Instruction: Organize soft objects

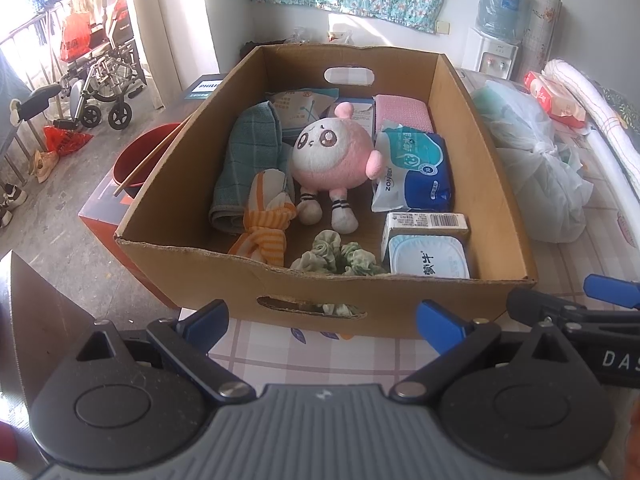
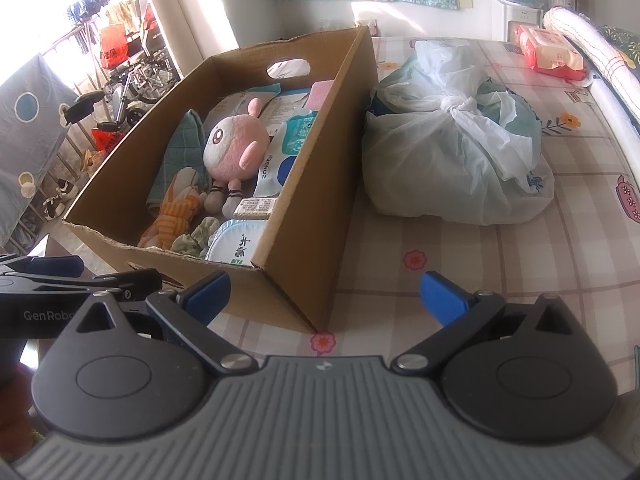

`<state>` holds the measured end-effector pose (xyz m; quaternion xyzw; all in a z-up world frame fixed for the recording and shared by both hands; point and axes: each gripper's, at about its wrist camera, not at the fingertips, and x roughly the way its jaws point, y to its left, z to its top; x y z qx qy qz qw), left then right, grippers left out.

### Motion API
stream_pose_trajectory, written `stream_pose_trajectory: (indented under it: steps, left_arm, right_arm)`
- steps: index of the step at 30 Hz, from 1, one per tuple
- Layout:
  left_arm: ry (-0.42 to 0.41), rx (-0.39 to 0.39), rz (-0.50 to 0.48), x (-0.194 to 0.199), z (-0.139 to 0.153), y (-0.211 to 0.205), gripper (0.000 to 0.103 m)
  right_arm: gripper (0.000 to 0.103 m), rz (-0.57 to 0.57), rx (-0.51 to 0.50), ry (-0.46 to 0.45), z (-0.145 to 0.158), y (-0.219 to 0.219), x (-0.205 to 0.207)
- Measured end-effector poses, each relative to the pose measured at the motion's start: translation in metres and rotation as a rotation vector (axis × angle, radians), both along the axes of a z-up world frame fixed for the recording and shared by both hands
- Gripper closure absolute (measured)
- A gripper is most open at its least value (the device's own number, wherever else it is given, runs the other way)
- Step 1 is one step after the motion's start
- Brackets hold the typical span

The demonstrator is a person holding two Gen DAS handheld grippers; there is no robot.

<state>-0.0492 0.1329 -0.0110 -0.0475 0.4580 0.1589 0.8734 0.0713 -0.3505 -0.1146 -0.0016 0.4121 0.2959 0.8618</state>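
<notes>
A pink and white plush toy (image 1: 334,160) lies on its back in the middle of an open cardboard box (image 1: 496,216) that stands on a table covered with a checked, flowered cloth (image 2: 460,264). Left of the toy a green checked towel (image 1: 248,164) lies rolled along the box wall, and an orange-striped cloth (image 1: 266,220) rests against the toy's feet. A green scrunchie (image 1: 340,258) sits by the near wall, just in front of the toy's legs. To the toy's right a blue and white wipes pack (image 1: 414,168) lies flat, with a barcoded carton (image 1: 426,224) and a white yoghurt tub (image 1: 428,258) nearer the front. A pink cloth (image 1: 402,112) and flat packets fill the far end.

The box's near wall, with its handle slot, stands between both grippers and the soft things. The left gripper (image 1: 322,322) hovers low before that wall, jaws spread wide and empty. The right gripper (image 2: 324,294) hovers at the box's near right corner, jaws likewise parted, holding nothing.

Right of the box, just beside it, sits a knotted white plastic bag (image 2: 456,136); beyond it lies a red tissue pack (image 2: 548,52). Left of the table, a red basin (image 1: 138,156) holds chopsticks.
</notes>
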Motion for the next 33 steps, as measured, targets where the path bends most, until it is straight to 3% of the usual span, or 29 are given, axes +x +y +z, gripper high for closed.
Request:
stream_pose_trajectory:
  steps: [33]
  left_arm:
    - [0.002,0.0,0.0,-0.0007,0.0004,0.0007,0.002]
  right_arm:
    - [0.001,0.0,0.004,0.007,-0.0012,0.0003,-0.0015]
